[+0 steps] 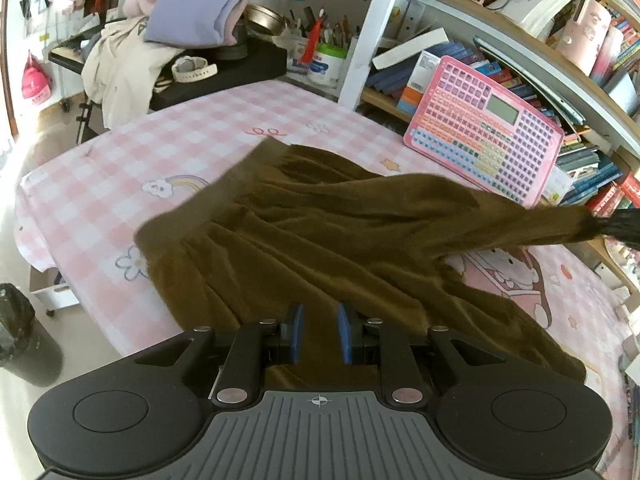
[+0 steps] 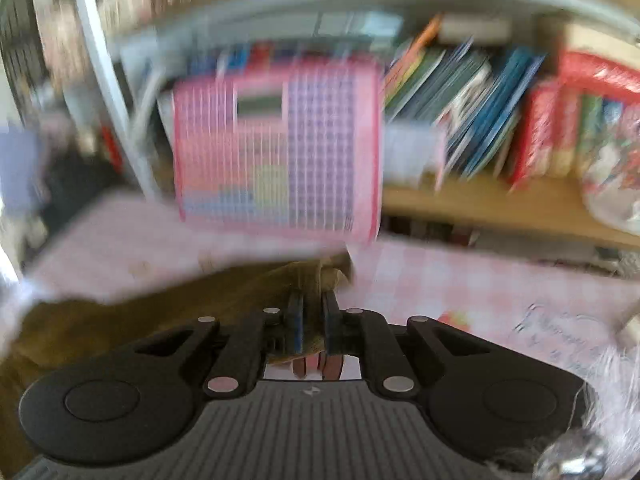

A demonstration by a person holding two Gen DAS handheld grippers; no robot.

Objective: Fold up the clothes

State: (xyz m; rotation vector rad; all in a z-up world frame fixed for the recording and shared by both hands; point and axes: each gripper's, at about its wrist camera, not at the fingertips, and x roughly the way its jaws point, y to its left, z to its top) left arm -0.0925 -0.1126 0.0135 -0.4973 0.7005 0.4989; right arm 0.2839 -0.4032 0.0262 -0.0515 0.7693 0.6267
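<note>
Brown skirt [image 1: 320, 240] is lying across the checked desk [image 1: 160, 152]; right gripper [image 2: 312, 316] is pinching its hem, stretching one corner taut. Left gripper [image 1: 320, 332] is hovering above, parted, holding nothing.

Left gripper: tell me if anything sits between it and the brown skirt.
Nothing visible does. The left gripper hangs open right over the brown skirt, bare fabric between its fingers. The right gripper already pinches a far corner.
</note>
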